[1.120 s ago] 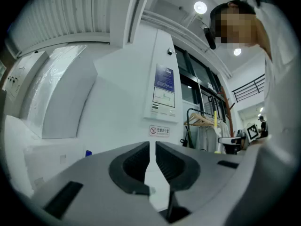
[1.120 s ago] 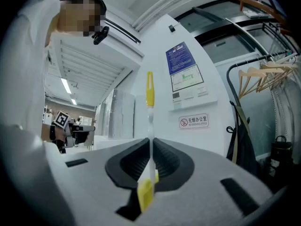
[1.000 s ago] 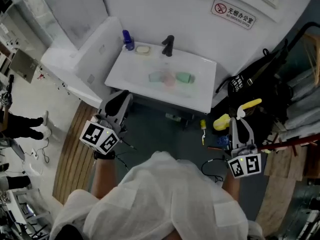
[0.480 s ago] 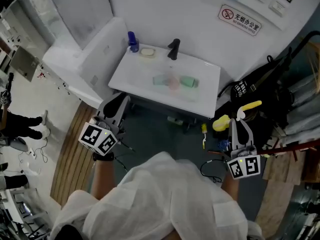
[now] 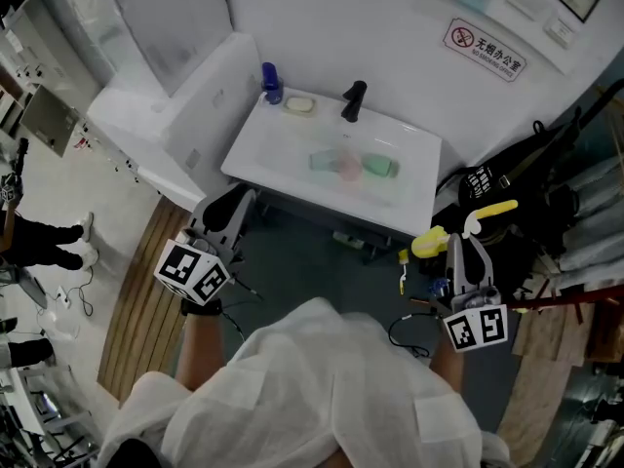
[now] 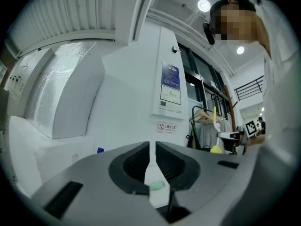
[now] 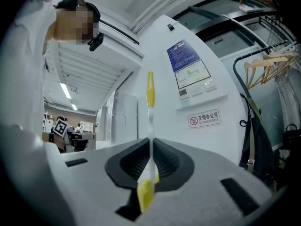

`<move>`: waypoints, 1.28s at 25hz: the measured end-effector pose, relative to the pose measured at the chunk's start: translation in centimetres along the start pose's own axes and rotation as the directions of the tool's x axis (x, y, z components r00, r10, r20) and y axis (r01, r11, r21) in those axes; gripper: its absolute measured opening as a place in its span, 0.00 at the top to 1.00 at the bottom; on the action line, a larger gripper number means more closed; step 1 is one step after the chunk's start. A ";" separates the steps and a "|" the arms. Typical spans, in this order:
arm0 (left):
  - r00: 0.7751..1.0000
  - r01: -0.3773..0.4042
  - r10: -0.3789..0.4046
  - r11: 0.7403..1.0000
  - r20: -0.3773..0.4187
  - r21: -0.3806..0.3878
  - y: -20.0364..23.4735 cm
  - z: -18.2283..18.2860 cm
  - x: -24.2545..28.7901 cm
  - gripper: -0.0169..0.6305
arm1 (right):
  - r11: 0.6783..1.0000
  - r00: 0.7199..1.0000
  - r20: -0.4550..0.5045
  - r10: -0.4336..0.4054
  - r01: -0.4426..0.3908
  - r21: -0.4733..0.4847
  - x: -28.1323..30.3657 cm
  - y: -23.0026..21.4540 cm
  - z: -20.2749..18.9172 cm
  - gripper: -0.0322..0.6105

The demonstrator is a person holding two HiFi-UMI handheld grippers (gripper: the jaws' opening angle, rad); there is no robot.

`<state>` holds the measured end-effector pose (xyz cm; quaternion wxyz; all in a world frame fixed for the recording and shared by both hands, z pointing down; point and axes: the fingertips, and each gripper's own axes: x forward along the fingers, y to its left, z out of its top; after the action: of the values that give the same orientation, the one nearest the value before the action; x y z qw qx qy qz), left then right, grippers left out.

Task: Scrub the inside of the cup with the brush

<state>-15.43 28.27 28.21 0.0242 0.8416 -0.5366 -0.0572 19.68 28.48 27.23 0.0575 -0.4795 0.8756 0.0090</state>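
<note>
Both grippers hang in front of a white sink (image 5: 409, 198). In its basin lie a teal thing (image 5: 322, 162), a pink cup-like thing (image 5: 347, 168) and a green thing (image 5: 380, 167), too small to tell apart further. My left gripper (image 5: 232, 201) is shut and empty, below the sink's left corner; in the left gripper view its jaws (image 6: 151, 161) meet, with a green thing (image 6: 156, 186) showing below them. My right gripper (image 5: 466, 230) is shut on a yellow brush (image 5: 458, 227). In the right gripper view the brush (image 7: 149, 95) stands up between the closed jaws (image 7: 151, 149).
A black faucet (image 5: 353, 100), a blue bottle (image 5: 270, 81) and a soap bar (image 5: 299, 105) stand along the sink's back edge. A white appliance (image 5: 185, 96) is left of the sink. Black bags and a clothes rack (image 5: 526, 193) crowd the right. Cables lie on the dark floor (image 5: 322, 261).
The head view has shifted, so the sink now sits a little lower and further right. Both grippers keep their places and stay shut.
</note>
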 end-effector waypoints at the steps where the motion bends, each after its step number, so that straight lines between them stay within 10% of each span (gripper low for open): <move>1: 1.000 -0.001 0.001 1.000 -0.001 -0.001 0.3 0.0 -0.1 0.91 | 1.000 1.000 -0.001 0.005 -0.005 0.002 0.3 0.3 -0.1 0.91; 17: 0.996 0.041 -0.043 0.999 -0.080 -0.033 3.9 -3.0 0.5 0.91 | 0.999 0.997 -0.068 0.041 -0.040 0.014 5.3 1.7 -2.3 0.91; 32: 0.989 0.034 -0.039 0.999 -0.145 -0.037 8.4 -4.4 12.8 0.91 | 0.988 0.986 -0.089 0.141 -0.134 0.076 19.5 -4.1 -5.2 0.91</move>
<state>-17.12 13.05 32.49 0.0767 0.8527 -0.5167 -0.0050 12.22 9.56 30.40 0.0323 -0.4155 0.9081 -0.0401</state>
